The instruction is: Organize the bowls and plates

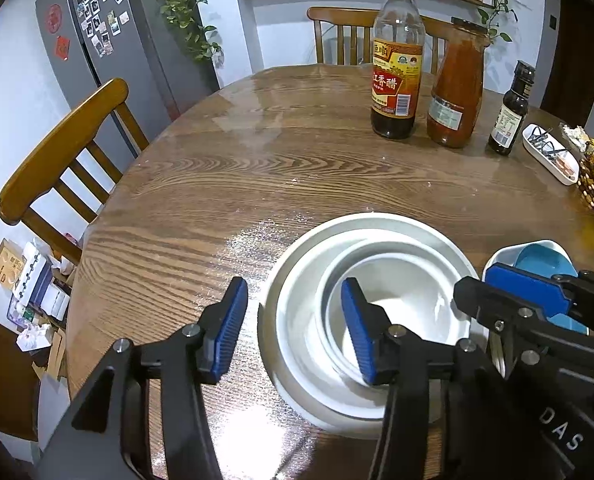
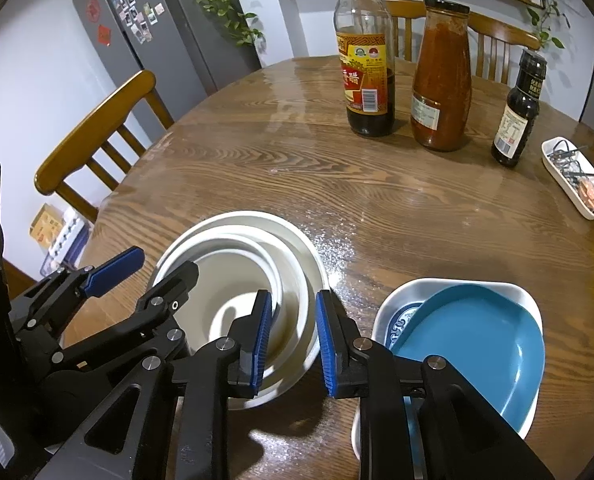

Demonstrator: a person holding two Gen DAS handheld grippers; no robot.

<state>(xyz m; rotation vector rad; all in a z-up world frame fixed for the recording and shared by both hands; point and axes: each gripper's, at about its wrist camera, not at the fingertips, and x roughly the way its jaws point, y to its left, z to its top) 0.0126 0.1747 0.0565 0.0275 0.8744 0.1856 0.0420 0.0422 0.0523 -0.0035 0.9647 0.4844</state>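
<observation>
I see a nest of white bowls (image 2: 233,280) near the table's front edge, left of centre: a wide outer bowl, a middle one inside it, and a smaller inner bowl (image 1: 393,292) sitting tilted, pushed toward one side. Just to the right, close but apart, lies a white squarish dish (image 2: 509,292) holding a teal plate (image 2: 473,344) at a slant. Beneath that, I think, lies a blue-patterned plate (image 2: 403,318), mostly covered.
</observation>
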